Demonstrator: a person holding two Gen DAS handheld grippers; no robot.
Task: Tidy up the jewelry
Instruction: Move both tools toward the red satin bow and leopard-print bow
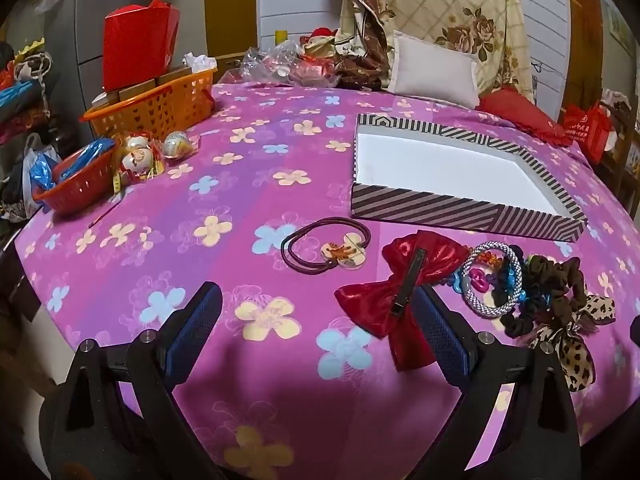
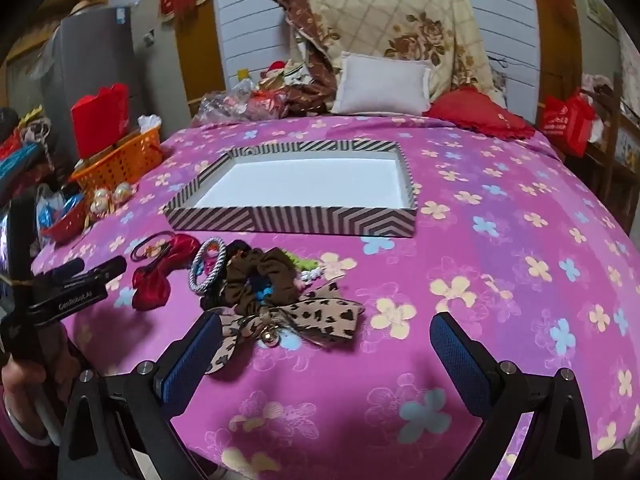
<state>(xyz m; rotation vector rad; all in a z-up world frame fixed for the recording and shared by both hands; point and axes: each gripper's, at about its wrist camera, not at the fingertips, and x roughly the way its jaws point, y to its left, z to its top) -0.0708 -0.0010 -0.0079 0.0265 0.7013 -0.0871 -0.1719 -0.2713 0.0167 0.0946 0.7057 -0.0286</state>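
You are holding the left tool (image 1: 316,320) wide apart with nothing between its blue pads, hovering over the purple flowered bedspread (image 1: 240,208), and its right pad is sitting just beside the shiny red satin bow clip (image 1: 396,300) at about one o'clock, so that bow looks like your easiest first pick. Your right tool (image 2: 326,352) is likewise gaping empty, with the leopard-print fabric bow (image 2: 320,314) lying between its pads near the left one, towards eleven o'clock.

Beyond these, the jewelry is lying bunched in one heap: the brown fabric scrunchie (image 2: 276,276), the silver braided bangle (image 1: 494,280) leaning across coloured plastic links, and the dark elastic hair tie with a cream charm (image 1: 324,248) slightly apart at eleven o'clock from the left tool.

Farther on, at twelve o'clock, the shallow striped cardboard tray with a white floor (image 2: 304,218) is sitting empty, seemingly placed there to receive each piece.
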